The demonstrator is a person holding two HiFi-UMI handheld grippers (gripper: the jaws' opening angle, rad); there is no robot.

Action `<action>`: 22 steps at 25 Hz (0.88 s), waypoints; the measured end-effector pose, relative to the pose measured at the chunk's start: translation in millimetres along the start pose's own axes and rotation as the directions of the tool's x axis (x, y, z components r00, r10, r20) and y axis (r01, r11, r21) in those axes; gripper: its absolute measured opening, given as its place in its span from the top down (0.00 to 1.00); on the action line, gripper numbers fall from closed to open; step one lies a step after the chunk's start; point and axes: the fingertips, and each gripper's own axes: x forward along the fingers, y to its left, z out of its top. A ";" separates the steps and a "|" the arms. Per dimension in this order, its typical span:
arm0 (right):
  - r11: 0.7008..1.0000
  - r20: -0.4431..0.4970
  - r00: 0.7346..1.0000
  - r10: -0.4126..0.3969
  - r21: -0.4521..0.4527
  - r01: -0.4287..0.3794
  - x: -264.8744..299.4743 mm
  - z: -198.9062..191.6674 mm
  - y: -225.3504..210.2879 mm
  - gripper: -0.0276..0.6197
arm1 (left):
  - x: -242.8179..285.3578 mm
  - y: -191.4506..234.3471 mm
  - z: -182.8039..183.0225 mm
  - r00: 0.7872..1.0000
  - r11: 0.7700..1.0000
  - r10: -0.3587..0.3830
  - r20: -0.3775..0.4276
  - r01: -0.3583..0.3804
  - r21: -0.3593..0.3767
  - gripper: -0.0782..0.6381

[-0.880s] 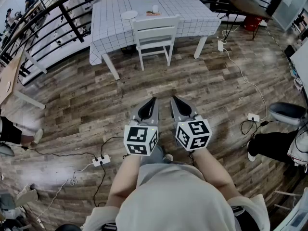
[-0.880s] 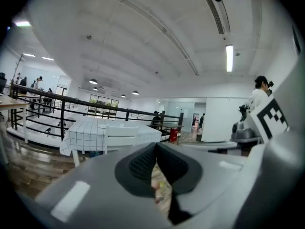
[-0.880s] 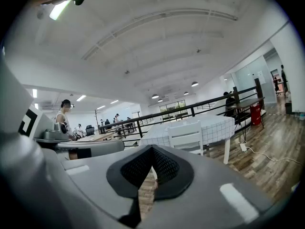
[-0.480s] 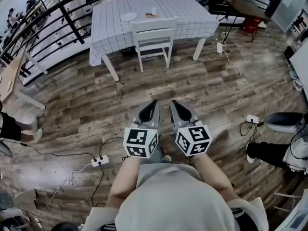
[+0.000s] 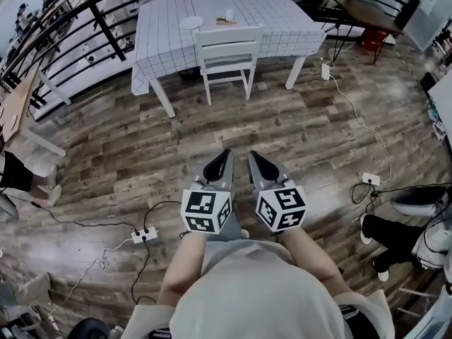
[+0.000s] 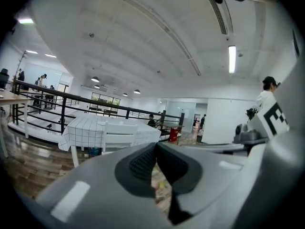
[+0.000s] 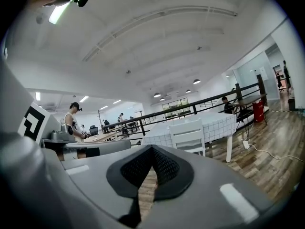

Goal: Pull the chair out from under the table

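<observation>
Standing under checked-cloth table (image 5: pixel 159 32), white slat-back chair (image 5: pixel 227 51), seemingly wooden

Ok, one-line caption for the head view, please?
Left tongs and right tongs, shut and empty, point across brown wood-plank floor toward white slat-back chair tucked under grid-patterned cloth-covered table.

head view steeply down, both gripper views forward, low, sharing far chair (image 5: pixel 227 46), table (image 5: pixel 265 13)

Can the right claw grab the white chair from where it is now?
Probably not yet. The right claw is shut and well short of the chair, tucked in at the table. Only bare floor lies between, so walking closer should do it.
</observation>
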 end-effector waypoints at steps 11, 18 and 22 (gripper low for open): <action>1.000 0.005 1.000 0.023 0.011 -0.023 77.7 34.4 -36.8 0.96 | 75.1 48.1 21.9 1.000 1.000 -0.011 -0.002 0.011 0.010 0.88; 1.000 -0.005 1.000 0.001 0.000 -0.001 138.0 53.1 -60.0 0.96 | 130.0 83.8 48.0 1.000 0.999 -0.028 -0.002 0.028 0.033 0.88; 1.000 0.002 1.000 -0.008 -0.017 0.008 167.1 67.8 -69.8 0.96 | 155.8 103.3 60.6 0.999 0.999 -0.033 0.001 0.033 0.032 0.88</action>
